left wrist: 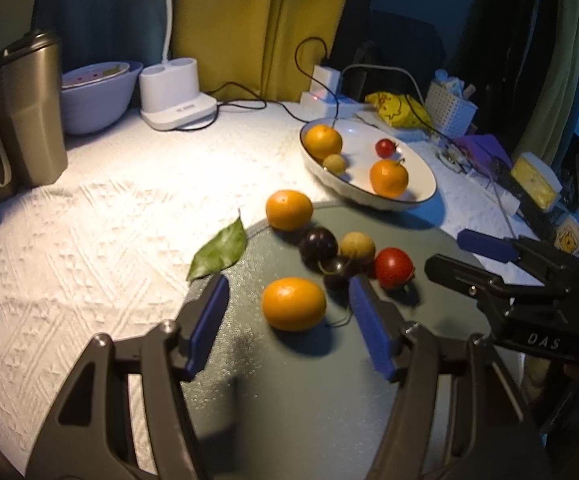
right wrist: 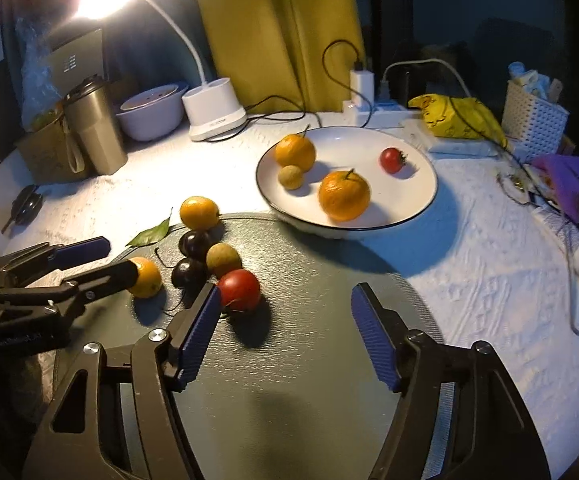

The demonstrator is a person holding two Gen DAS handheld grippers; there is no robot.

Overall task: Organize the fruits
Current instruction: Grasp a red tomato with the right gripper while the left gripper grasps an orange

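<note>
A dark round mat (left wrist: 297, 380) holds loose fruit: two oranges (left wrist: 293, 304) (left wrist: 289, 210), two dark plums (left wrist: 318, 244), a tan longan (left wrist: 357, 245) and a red tomato (left wrist: 394, 267). A white plate (left wrist: 421, 172) holds two oranges, a longan and a small tomato. My left gripper (left wrist: 287, 300) is open, its blue pads on either side of the near orange. My right gripper (right wrist: 285, 312) is open and empty, just right of the red tomato (right wrist: 239, 290); the plate (right wrist: 417, 188) lies beyond it. It also shows in the left wrist view (left wrist: 465, 256).
A green leaf (left wrist: 219, 254) lies at the mat's left edge. A metal tumbler (left wrist: 29, 108), a lilac bowl (left wrist: 97, 96) and a white lamp base (left wrist: 175, 96) stand at the back left. Chargers, cables, a yellow bag (left wrist: 399, 110) and a white basket (left wrist: 449, 108) crowd the back right.
</note>
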